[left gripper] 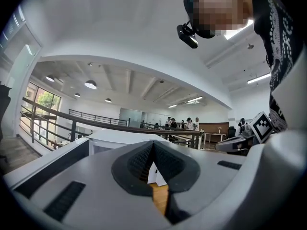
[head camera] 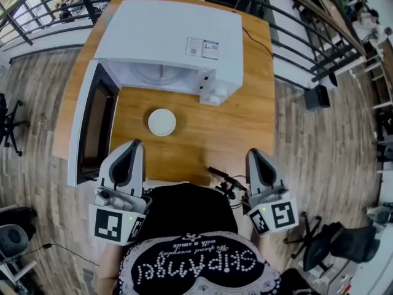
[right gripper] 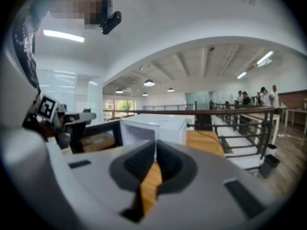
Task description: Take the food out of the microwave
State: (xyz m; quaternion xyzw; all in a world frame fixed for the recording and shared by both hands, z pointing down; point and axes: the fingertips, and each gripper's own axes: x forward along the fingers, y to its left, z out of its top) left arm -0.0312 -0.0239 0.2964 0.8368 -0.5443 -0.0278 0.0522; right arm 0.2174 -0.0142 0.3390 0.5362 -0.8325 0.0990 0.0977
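Microwave (head camera: 169, 35) sits at the far side of the wooden table (head camera: 245, 121), door (head camera: 92, 125) swung wide to the left so the cavity (head camera: 163, 74) is reachable; cavity looks empty, only the turntable showing. White round dish (head camera: 161, 121), likely the food container, lies on the table just in front of the opening, clear of the door, so the take-out looks done; contents can't be told from above. Left gripper (head camera: 132, 144) and right gripper (head camera: 255, 153) hang at the table's near edge by the person's body, either side of the dish, neither touching it. Both jaws clenched together, nothing between them, only table wood in the gap. Judged: parked low and near because nothing is left to carry
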